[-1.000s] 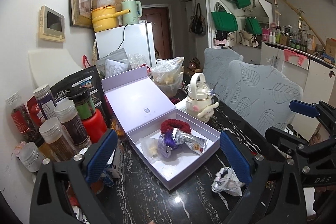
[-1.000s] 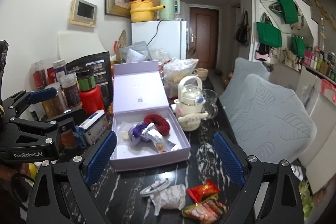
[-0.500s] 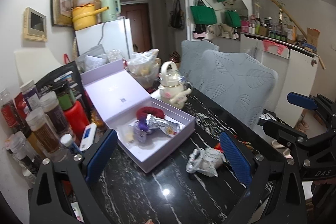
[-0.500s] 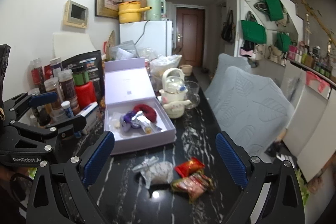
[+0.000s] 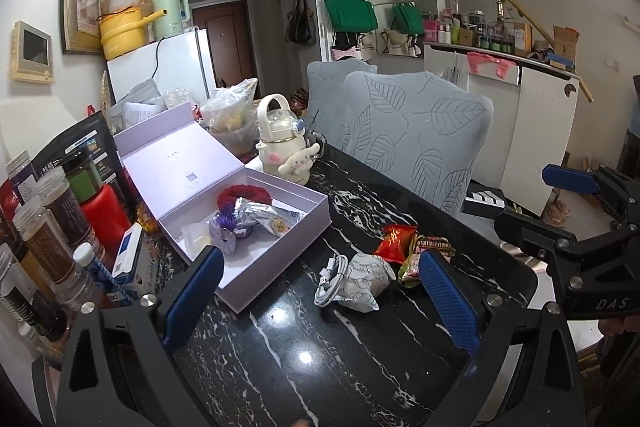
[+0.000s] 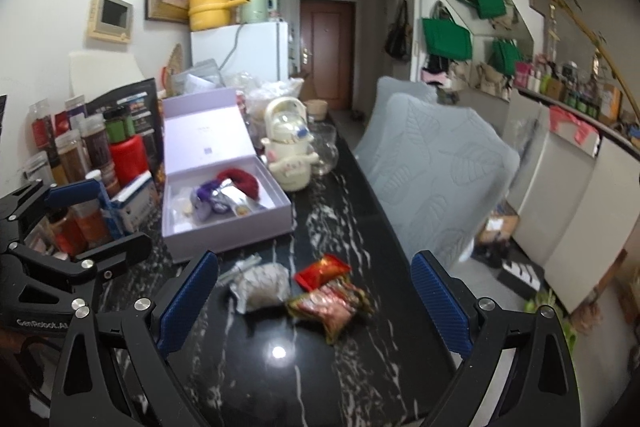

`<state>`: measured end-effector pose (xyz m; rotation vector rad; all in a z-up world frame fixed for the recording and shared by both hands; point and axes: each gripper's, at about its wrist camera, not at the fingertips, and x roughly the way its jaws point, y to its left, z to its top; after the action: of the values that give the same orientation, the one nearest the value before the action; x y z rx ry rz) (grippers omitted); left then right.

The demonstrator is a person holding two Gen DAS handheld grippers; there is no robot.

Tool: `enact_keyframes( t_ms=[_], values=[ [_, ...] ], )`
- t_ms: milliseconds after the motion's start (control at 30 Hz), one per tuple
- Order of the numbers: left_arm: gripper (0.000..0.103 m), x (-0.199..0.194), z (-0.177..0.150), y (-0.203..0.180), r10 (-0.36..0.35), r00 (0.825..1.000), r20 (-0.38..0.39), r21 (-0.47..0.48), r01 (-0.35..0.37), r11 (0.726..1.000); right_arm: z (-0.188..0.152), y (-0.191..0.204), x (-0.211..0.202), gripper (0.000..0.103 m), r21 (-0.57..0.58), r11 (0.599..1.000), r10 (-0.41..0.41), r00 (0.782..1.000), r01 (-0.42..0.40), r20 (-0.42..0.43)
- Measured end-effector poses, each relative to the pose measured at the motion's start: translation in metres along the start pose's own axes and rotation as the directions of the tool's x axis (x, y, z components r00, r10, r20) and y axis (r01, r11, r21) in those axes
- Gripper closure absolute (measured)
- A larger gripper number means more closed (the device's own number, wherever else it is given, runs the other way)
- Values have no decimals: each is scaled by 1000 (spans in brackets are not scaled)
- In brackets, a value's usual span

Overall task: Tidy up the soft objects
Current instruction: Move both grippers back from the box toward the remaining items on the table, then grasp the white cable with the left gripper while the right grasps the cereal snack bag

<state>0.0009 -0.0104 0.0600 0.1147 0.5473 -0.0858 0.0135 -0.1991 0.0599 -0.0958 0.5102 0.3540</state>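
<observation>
Both claws have drawn back from the lilac box [image 5: 276, 251] (level over the table [image 5: 304, 359]); left claw [image 5: 320, 291] and right claw [image 6: 316, 301] released, empty.

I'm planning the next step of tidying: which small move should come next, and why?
Probably ease the right claw down onto the white patterned pouch. Both claws are open and empty, the pouch lies loose on the black table just ahead of it, and the open lilac box stands behind.

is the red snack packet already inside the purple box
No, the red snack packet lies on the black table, outside the purple box and beside the white pouch.
</observation>
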Motion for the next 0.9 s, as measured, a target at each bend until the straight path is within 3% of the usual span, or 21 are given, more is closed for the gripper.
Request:
enact_keyframes(
  t_ms=[467,900],
  values=[
    [3,47,-31,-1,-66,991,-119,-14,64,998,-50,-21,32,5,100,994,-42,992,54,-116],
    [3,100,-45,22,-46,977,-210,-88,27,996,-78,-27,70,5,113,993,-20,980,43,-200]
  ],
)
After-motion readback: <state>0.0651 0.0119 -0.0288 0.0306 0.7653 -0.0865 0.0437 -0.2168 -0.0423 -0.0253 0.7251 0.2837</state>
